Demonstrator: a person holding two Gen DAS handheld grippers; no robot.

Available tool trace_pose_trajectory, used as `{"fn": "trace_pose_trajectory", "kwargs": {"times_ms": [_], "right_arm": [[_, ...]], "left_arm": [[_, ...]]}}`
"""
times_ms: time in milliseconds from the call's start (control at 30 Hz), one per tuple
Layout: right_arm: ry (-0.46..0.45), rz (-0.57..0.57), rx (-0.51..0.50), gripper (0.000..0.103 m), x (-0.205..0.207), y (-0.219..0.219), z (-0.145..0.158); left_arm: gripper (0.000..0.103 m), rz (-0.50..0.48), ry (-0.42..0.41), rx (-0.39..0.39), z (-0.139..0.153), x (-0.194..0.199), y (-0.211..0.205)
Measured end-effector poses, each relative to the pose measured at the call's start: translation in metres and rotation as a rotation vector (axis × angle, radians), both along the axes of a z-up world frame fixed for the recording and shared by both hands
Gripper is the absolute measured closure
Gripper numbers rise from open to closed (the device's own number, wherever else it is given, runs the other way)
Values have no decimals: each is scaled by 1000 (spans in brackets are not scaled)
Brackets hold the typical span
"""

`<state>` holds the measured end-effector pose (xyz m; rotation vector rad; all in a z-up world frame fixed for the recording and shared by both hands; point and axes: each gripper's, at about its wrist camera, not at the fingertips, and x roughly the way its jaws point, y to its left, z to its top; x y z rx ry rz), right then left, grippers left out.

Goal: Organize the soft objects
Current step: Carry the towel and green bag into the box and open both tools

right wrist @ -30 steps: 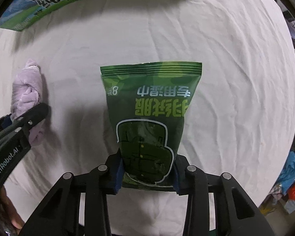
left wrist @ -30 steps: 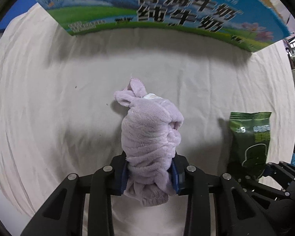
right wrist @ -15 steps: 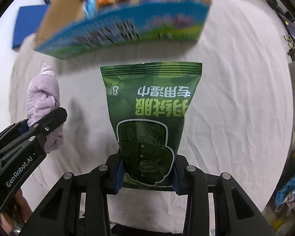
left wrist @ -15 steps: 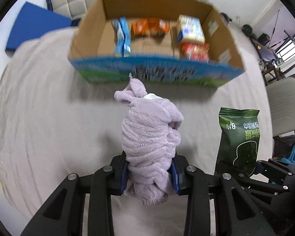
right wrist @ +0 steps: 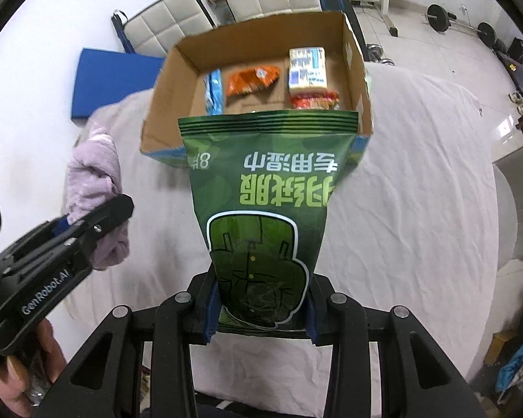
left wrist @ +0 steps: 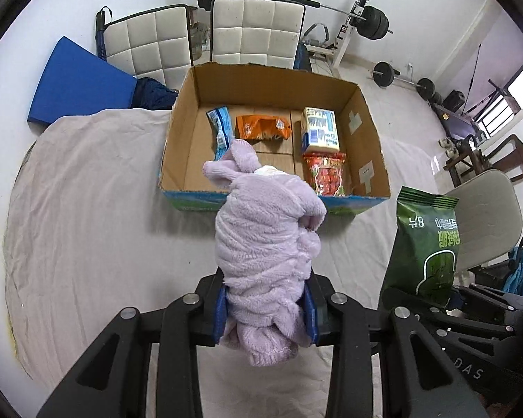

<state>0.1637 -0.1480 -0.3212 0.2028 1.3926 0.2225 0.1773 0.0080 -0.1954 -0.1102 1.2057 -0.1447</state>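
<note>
My left gripper (left wrist: pixel 265 308) is shut on a rolled lilac fleece cloth (left wrist: pixel 265 244) and holds it up in the air in front of an open cardboard box (left wrist: pixel 177 129). My right gripper (right wrist: pixel 259 308) is shut on a green wet-wipes pack (right wrist: pixel 265 209), also lifted, with the box (right wrist: pixel 164 104) behind it. In the right wrist view the lilac cloth (right wrist: pixel 94 181) and the left gripper's fingers (right wrist: pixel 97 223) show at the left. In the left wrist view the green pack (left wrist: pixel 425 244) shows at the right.
The box stands on a table under a cream cloth (left wrist: pixel 87 226) and holds a blue packet (left wrist: pixel 219 129), an orange packet (left wrist: pixel 261 127), a white tissue pack (left wrist: pixel 320 129) and a red packet (left wrist: pixel 326 174). White chairs (left wrist: pixel 254 31), a blue mat (left wrist: pixel 76 83) and gym weights stand behind.
Both grippers have risen well above the table with their loads. The box, once seen only by its printed side, now shows its open inside from above.
</note>
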Motion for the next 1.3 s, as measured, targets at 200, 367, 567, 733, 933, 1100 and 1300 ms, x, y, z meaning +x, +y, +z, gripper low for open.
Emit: {"fn": "trace_pose_trajectory", "kwargs": {"times_ms": [200,367,567,733,933,1100,1300], "right_arm": [[-31,-9,40,63,23,6,13],[-98,4,25,63,67,16,22],[-122,-4,-8,63,129,29,18],[-54,-13,-27,63,176,40,-18],[49,-10,-65,63,213,44,-78],[126,-4,-73,63,223,46,-120],[200,14,-82,62,233,48,-154]], "left_arm": [[72,0,-28,-16,9,33,3],[72,-1,0,-49,11,90,12],[72,-13,81,-45,-15,152,16],[72,7,190,-45,-58,189,22],[72,8,307,-30,-111,215,27],[72,2,391,-67,-143,224,24],[71,-6,479,-105,-169,236,20]]}}
